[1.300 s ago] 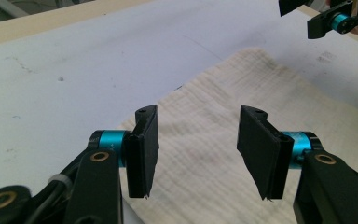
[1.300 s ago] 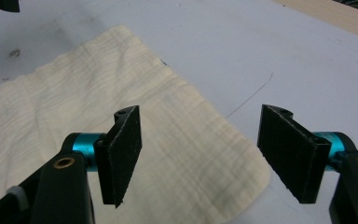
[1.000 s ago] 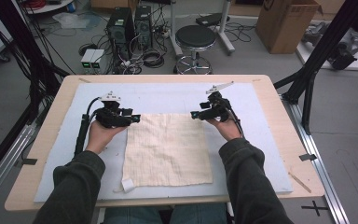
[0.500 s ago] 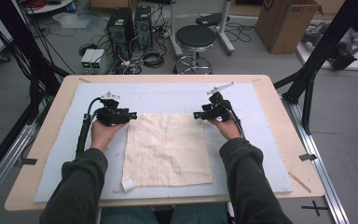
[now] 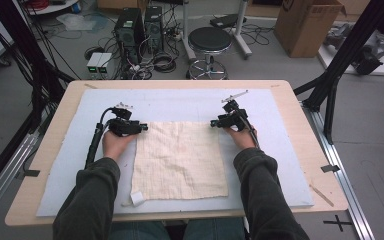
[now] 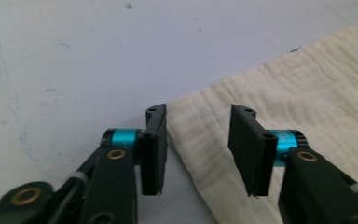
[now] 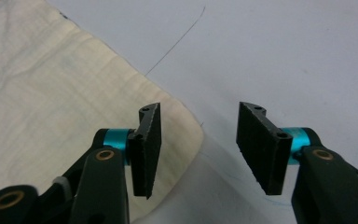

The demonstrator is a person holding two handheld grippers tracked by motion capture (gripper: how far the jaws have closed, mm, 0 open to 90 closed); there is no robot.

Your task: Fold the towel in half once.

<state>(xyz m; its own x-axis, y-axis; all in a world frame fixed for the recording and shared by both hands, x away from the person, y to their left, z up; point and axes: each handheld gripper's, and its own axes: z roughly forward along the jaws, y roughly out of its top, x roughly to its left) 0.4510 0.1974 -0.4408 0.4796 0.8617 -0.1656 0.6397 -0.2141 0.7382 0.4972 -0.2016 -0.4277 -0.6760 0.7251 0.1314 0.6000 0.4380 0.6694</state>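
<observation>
Broadly, setting: a wooden table [image 5: 300, 105] carries a pale blue-grey mat [image 5: 180, 102], and the work lies on that mat.
Cloth, place: 1 cream cloth [image 5: 180, 160] lies spread flat and roughly square in the middle of the mat, between the person's 2 forearms, with a small white tag [image 5: 137, 198] at its near left corner.
Cloth, feel: judging by the crinkled, gauzy weave in the left gripper view [image 6: 279, 93], it is probably very light, soft and limp; it will likely sag and fold when lifted, and it is not fragile.
Cloth, grip: the 2 far corners look like the natural hold, 1 per gripper, each pinched close to the tip so the edge between them hangs straight.
Cloth, risk: thin fabric flat on a mat is hard to get under, so a pad may slide over the corner or catch the mat instead.
Left gripper [image 5: 141, 128]: at the far left corner of the cloth; in its own view the left gripper [image 6: 199, 144] stands about half open with the corner lying between the pads, not yet pressed. Its jaws have just been closing.
Right gripper [image 5: 214, 123]: at the far right corner; in its own view the right gripper [image 7: 198, 144] is also about half open, the rounded corner [image 7: 186, 130] under the left pad and bare mat under the right, nothing gripped. Its jaws have just been closing too.
</observation>
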